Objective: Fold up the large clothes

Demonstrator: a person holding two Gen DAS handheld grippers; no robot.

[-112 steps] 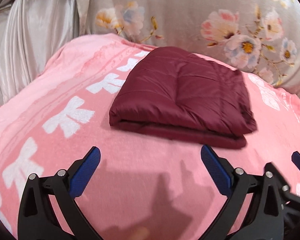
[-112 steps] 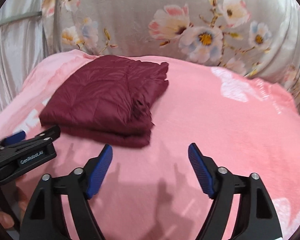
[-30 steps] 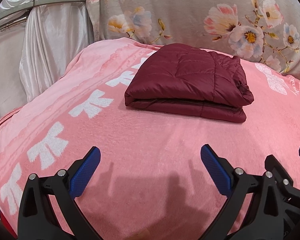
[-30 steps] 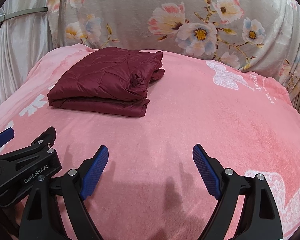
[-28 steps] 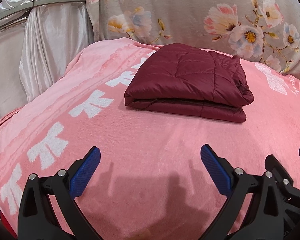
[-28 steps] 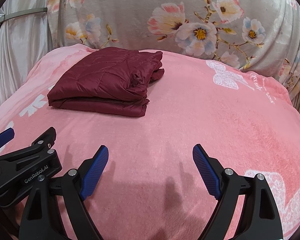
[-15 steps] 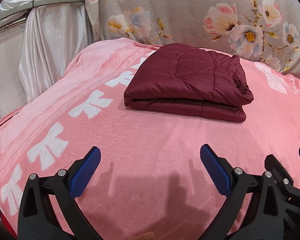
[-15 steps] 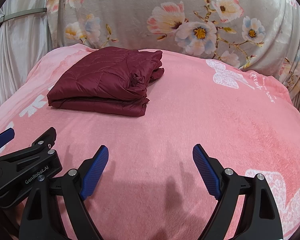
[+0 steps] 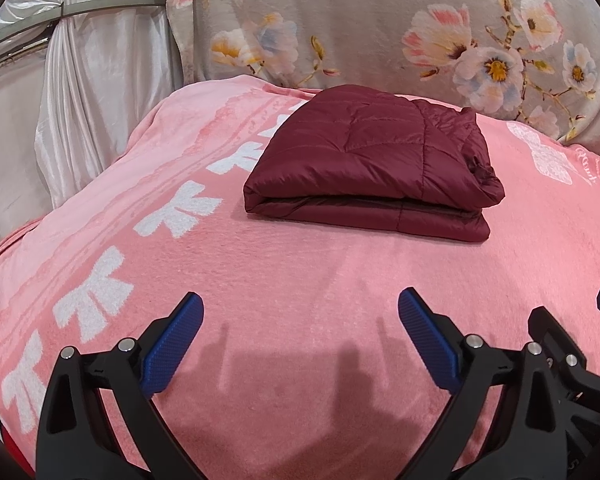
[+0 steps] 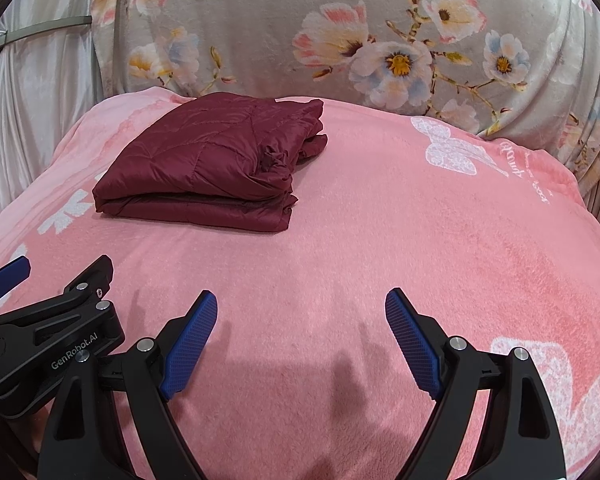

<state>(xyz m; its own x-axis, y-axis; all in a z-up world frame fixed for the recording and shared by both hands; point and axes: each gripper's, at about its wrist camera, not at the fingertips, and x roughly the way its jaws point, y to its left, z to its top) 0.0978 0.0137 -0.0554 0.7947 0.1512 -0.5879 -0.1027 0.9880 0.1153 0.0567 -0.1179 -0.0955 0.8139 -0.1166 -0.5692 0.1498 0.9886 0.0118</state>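
One folded maroon jacket [image 9: 374, 162] on pink blanket [image 9: 300, 272] (two grippers, left gripper [image 9: 300, 330] and right gripper [image 10: 302, 328], both spread, empty)

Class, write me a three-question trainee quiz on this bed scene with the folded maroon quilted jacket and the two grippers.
1. True or false: the folded maroon quilted jacket lies on the pink fleece blanket.
2. What does the left gripper hold?
3. The right gripper is: A shut, B open, C shut on the jacket.

Key: 1 true; 2 nothing, its jaws stand open over bare blanket; 3 B.
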